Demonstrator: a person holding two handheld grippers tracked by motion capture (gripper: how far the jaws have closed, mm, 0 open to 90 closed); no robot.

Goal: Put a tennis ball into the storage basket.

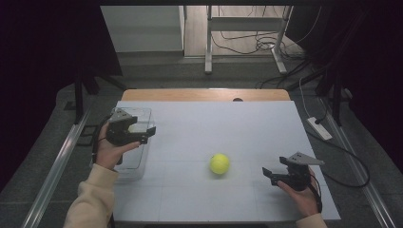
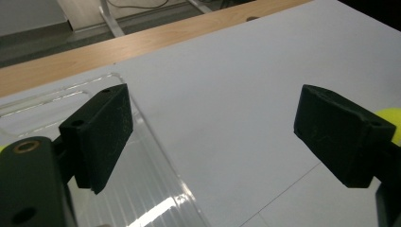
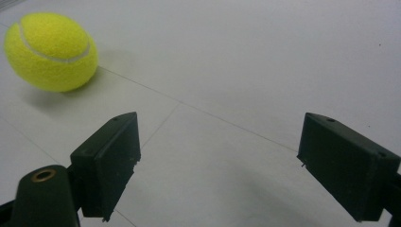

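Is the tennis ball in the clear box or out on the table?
Out: the tennis ball lies on the white table, well apart from the clear box.

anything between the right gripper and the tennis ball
Nothing: in the high view only bare white table lies between the right gripper and the tennis ball.

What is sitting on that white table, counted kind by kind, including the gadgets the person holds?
Tennis ball, yellow-green: 1
Clear plastic box: 1
Handheld grippers, both with jaws open and empty: 2, the left gripper over the box and the right gripper near the ball
Total: 4
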